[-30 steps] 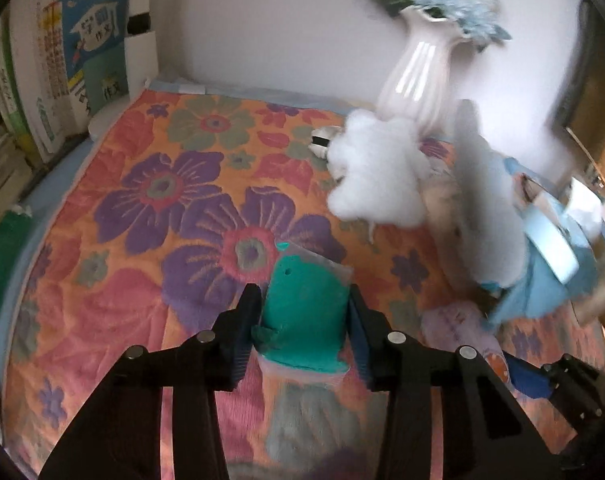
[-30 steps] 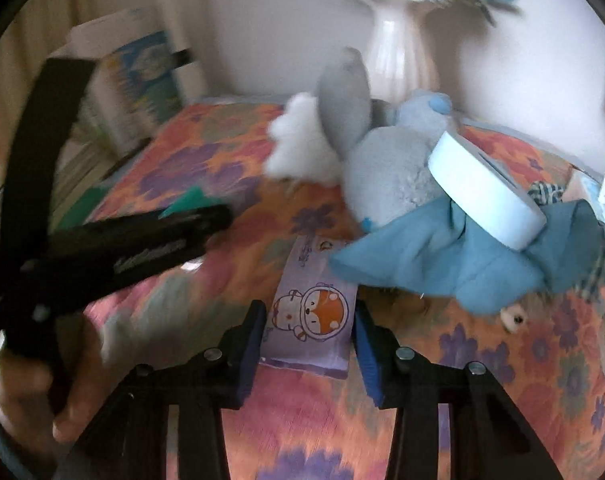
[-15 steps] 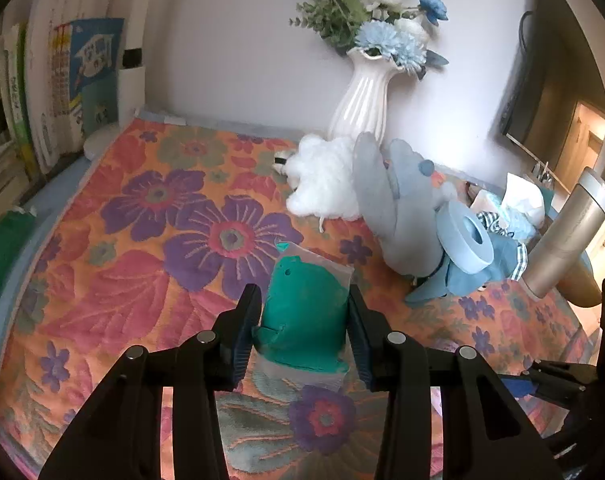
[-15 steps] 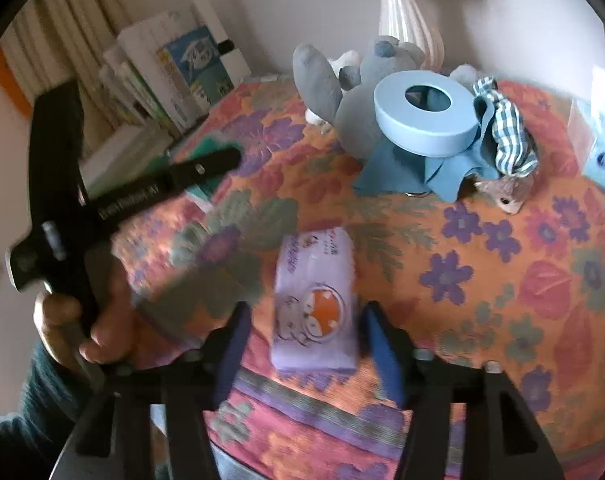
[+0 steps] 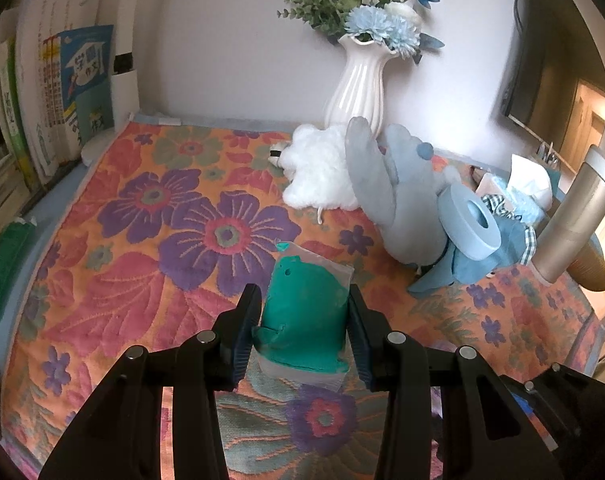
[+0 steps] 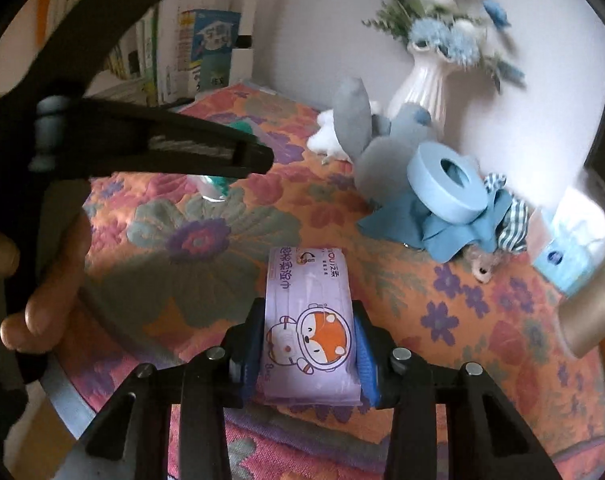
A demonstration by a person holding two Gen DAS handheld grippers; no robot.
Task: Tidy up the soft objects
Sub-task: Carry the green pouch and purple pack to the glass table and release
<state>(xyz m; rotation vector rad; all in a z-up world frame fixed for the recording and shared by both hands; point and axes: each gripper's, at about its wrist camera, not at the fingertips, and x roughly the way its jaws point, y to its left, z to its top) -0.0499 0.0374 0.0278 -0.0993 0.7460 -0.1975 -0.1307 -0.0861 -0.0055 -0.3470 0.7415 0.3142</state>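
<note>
Left gripper (image 5: 304, 322) jaws clamp a green pouch (image 5: 304, 314) w/ the right gripper (image 6: 307, 354) jaws closing on a purple tissue pack (image 6: 307, 320), both over the floral cloth (image 5: 150, 240).

Two plush toys (image 5: 398, 200), one vase (image 5: 358, 84), one tape roll (image 5: 468, 222).

Left wrist view: mounted behind the left gripper (image 5: 302, 328), looking forward and steeply down along its fingers, close over the floral cloth (image 5: 142, 248), facing the back wall and white vase (image 5: 358, 84). Right wrist view: same mounting behind the right gripper (image 6: 308, 344), equally close, angled toward the same wall, from further right, probably nearer the table edge; motion blur softens its right side. Shared by both: vase, grey plush (image 5: 398, 200) (image 6: 366, 148), blue tape roll (image 5: 468, 222) (image 6: 442, 182), books (image 5: 62, 92) (image 6: 198, 56). Left gripper also crossing the right view's upper left (image 6: 206, 152).
</note>
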